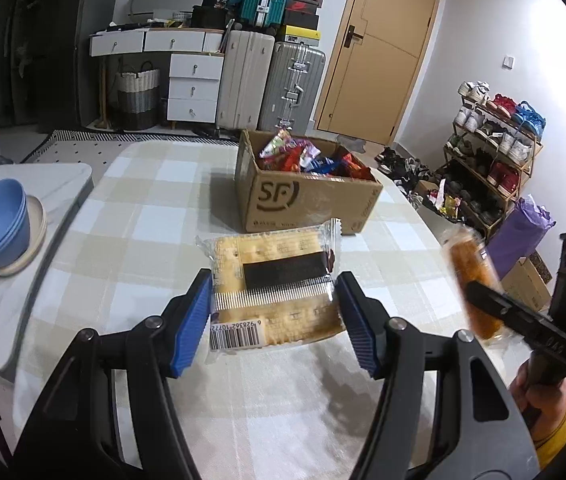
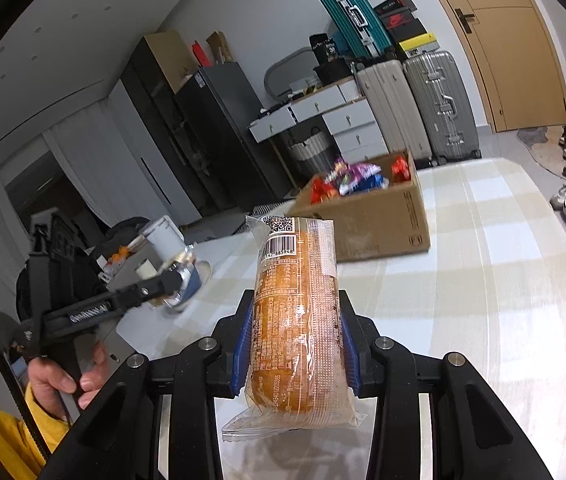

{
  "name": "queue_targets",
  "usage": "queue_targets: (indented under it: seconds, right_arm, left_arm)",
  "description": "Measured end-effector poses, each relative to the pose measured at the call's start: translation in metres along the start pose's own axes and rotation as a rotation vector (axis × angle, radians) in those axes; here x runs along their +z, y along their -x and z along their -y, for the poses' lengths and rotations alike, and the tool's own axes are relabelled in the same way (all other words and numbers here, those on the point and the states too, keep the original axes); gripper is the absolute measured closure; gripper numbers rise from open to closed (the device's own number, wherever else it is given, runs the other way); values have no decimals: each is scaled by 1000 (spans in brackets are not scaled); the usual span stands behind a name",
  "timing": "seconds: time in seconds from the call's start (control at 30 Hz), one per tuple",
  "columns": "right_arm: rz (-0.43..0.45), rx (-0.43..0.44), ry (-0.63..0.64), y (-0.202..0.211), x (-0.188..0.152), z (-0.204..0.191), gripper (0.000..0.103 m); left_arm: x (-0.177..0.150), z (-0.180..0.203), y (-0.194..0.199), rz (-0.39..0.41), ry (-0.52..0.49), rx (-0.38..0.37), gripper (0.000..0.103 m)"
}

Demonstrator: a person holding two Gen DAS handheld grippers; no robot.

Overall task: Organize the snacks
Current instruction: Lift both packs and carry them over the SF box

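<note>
Left wrist view: left gripper [image 1: 273,312] clamps a cracker pack [image 1: 273,280], right gripper [image 2: 295,344] clamps a bread roll [image 2: 297,320]; ahead, the snack-filled cardboard box [image 1: 315,204] awaits these 2.

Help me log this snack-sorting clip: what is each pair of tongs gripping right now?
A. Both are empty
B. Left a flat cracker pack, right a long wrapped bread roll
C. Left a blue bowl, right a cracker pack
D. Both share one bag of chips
B: the left tongs pinch the flat cracker pack by its sides, and the right tongs clamp the long wrapped bread roll.
</note>
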State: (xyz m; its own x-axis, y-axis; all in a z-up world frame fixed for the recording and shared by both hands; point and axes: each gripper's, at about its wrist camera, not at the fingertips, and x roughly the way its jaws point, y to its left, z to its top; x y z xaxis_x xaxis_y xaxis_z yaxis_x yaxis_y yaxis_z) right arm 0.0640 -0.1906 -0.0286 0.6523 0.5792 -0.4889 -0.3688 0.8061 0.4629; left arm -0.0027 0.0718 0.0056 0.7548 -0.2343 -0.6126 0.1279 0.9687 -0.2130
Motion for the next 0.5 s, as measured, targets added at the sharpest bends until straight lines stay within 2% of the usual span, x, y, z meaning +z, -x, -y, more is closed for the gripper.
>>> queue_targets:
  seconds: [0.13,0.27,0.4,0.5]
  right_arm:
    - [36,13,24,2,32,-6,66]
    - [53,18,64,0,65,-12,66]
    - [36,18,91,-13,97,-12,66]
    - [18,41,64,-27,121,-4,66]
  left_arm:
    - [20,-5,-5,4,-6,2,44]
    - [39,1,-11,16,-54,-1,43]
    - [67,4,-23,2,-76,-45,43]
    - [93,8,-41,1,-97,-51,43]
